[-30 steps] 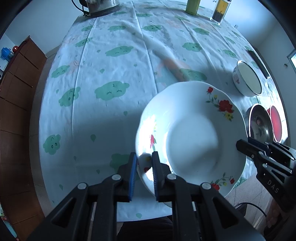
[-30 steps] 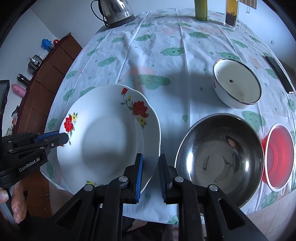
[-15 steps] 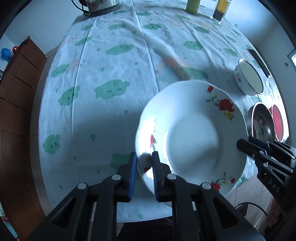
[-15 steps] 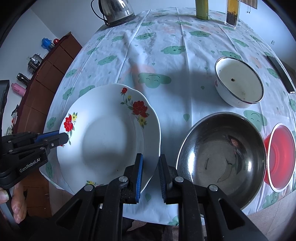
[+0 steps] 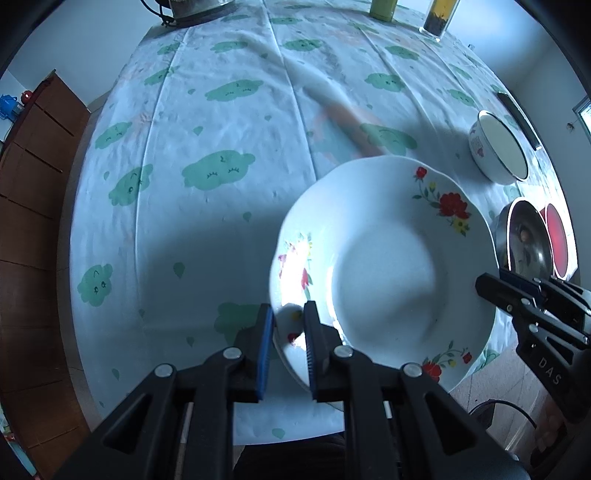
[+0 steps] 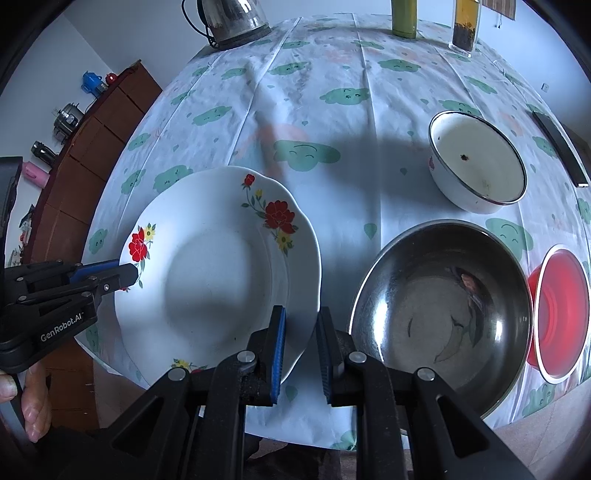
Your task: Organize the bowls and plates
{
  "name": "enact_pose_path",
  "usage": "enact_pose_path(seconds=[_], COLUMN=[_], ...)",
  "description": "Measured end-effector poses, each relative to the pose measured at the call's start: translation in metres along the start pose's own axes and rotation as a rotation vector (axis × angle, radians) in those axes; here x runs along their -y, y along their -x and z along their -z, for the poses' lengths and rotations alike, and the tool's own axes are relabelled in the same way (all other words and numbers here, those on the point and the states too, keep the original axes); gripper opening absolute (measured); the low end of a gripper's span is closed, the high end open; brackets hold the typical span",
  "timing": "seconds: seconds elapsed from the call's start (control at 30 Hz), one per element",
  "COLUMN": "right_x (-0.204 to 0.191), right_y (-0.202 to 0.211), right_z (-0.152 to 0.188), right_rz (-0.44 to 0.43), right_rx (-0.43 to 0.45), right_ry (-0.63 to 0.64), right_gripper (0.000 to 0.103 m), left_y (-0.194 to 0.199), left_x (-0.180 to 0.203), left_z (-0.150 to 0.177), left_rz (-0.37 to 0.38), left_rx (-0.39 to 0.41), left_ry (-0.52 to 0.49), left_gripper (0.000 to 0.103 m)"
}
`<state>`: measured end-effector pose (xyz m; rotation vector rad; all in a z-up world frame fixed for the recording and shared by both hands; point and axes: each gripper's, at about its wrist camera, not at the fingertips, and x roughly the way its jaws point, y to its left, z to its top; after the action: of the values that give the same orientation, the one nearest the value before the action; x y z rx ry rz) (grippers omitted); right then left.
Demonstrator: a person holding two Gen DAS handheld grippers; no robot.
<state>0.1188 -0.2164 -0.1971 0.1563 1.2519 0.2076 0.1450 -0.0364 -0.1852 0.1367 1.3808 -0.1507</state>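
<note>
- Plate (image 5: 388, 258) has barely moved; left hand-held gripper (image 5: 288, 317) and right hand-held gripper (image 6: 300, 321) stay clamped on its 7 and 5 o'clock rim.
- Steel bowl (image 6: 439, 295) sits at 3 o'clock; the carry looks just begun.

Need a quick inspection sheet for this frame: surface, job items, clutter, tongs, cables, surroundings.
Surface: table under a cloud-print cloth, wrinkled.
Job's things: floral plate at the near edge; steel bowl to its right, red bowl beyond it; white enamel bowl farther back.
Clutter: kettle, green bottle and glass jar at the far edge; dark flat object at right.
Tongs: left tongs straddle the plate's left rim, right tongs its right rim; gaps visible, grip cannot be told.
Cables: kettle cord; dark cable below the table edge.
Surroundings: wooden cabinet at left with small items on top.
</note>
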Motion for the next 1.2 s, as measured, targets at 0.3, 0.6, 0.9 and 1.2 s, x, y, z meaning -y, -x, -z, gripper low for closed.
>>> enact_pose_path(seconds=[0.3,0.6,0.9,1.2], right_x=[-0.003,-0.002,0.000,-0.002], right_y=[-0.002,-0.008,-0.013,-0.013], right_z=[0.002,0.005,0.005,0.005], right_rz=[0.007,-0.001,-0.007,0.000], right_rx=[-0.005,-0.021,-0.030,-0.029], right_ry=[0.019,0.018,0.018,0.038], right_gripper=[0.018,0.018,0.018,0.019], left_y=[-0.006,-0.010,-0.011,-0.012], left_x=[-0.003,-0.002,-0.003,-0.004], left_z=[0.003,0.004,0.003,0.003], left_rz=[0.010,0.004,-0.002,0.007], left_rx=[-0.016,-0.021,-0.024,-0.027], left_ry=[0.013,0.009,0.006,0.011], left_gripper=[0.014,0.014,0.013,0.013])
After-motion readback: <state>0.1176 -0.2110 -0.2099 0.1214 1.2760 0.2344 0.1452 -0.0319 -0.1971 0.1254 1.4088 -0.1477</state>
